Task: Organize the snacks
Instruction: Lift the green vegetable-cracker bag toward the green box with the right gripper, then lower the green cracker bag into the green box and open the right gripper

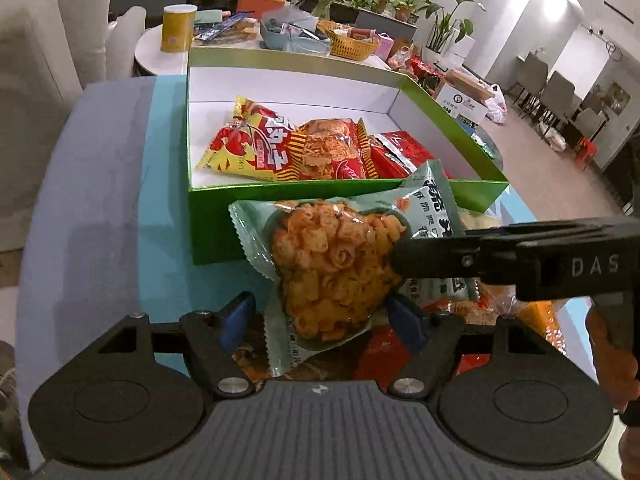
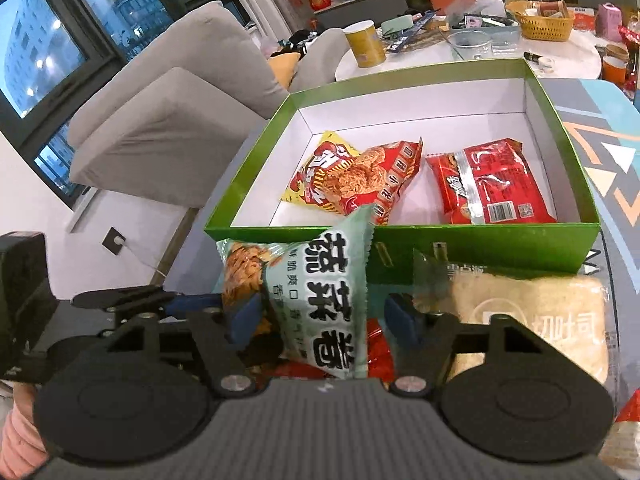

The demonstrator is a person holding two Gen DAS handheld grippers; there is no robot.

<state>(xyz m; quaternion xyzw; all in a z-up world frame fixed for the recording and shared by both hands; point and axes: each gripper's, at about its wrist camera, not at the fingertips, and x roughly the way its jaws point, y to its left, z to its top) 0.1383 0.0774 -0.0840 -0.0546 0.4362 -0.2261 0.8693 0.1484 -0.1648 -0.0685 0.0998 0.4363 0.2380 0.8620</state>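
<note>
A pale green snack bag (image 1: 332,268) of orange curls stands tilted against the front wall of the green box (image 1: 224,216). It lies between the wide-apart blue pads of my left gripper (image 1: 320,316), which is open. My right gripper (image 2: 324,312) is also open, with the same green bag (image 2: 320,296) between its pads. Its black finger (image 1: 440,258) rests against the bag's right side in the left wrist view. Inside the box (image 2: 480,236) lie a yellow-red bag (image 2: 316,176), an orange-red bag (image 2: 372,176) and a red bag (image 2: 492,188).
A pale bread pack (image 2: 532,308) lies right of the green bag, before the box. More red and orange packets (image 1: 480,308) lie under the grippers. A white round table (image 2: 440,52) behind the box holds a yellow canister (image 2: 364,42) and an orange basket (image 2: 544,24). Grey sofas (image 2: 168,112) stand at left.
</note>
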